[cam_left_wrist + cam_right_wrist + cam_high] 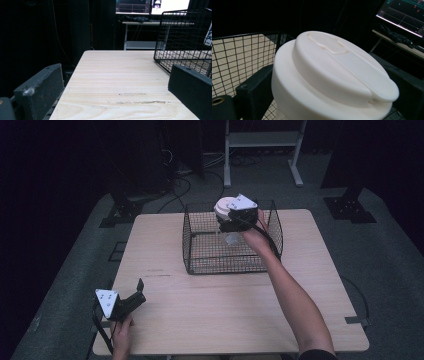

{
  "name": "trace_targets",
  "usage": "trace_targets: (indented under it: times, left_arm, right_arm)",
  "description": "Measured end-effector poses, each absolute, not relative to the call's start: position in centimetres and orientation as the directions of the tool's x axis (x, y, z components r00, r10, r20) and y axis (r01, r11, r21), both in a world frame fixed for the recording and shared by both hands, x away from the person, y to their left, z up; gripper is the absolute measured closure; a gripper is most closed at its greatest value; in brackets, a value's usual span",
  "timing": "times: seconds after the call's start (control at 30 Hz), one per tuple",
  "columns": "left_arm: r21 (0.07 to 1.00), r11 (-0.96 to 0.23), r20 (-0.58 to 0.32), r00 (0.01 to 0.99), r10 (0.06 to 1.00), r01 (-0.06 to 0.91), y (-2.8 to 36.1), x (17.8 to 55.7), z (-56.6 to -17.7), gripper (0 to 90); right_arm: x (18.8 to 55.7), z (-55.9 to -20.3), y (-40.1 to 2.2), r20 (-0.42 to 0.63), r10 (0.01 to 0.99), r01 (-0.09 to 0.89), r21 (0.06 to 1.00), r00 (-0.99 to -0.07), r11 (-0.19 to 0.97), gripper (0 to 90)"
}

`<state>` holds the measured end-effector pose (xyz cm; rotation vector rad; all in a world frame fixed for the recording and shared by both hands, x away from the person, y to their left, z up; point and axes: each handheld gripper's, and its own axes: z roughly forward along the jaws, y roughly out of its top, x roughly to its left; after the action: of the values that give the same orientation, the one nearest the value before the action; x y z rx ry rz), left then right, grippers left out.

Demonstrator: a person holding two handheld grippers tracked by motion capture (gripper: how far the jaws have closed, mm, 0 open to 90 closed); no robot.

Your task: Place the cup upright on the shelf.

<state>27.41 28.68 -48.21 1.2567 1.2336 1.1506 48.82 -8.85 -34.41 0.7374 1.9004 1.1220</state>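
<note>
Forearms reach in from the bottom of the high view. The left hand-held gripper (136, 292) rests at the near left corner of the worktop (225, 315), its jaws apart and holding nothing. The right hand-held gripper (227, 217) is raised over the black wire basket (197, 265) at the far middle of the worktop, clamped on a cup with a white lid (223, 206); the cup's clear body hangs below, above the basket floor.

From the left gripper view, both black jaws stand wide apart over bare wood, with the basket (185, 42) off to the right.

From the right gripper view, the lid (332, 75) is creamy white, round and domed, with a raised flap across its top, sitting between the two jaws, which press its sides, basket mesh (242, 57) behind.
</note>
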Motion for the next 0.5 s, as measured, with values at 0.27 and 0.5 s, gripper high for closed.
trace_targets:
  times: [0.27,0.5]
  left_arm:
    - [0.998,0.01,-0.012,0.032,0.999,0.058,28.7,27.4,-48.2,0.0]
    - [0.998,0.01,-0.012,0.032,0.999,0.057,28.7,27.4,-48.2,0.0]
  right_arm:
    - [49.0,-35.8,-8.5,-0.332,0.784,0.096,0.892,-0.525,0.442,3.9]
    - [49.3,-37.0,-8.4,-0.325,0.779,0.118,0.885,-0.536,0.451,3.8]
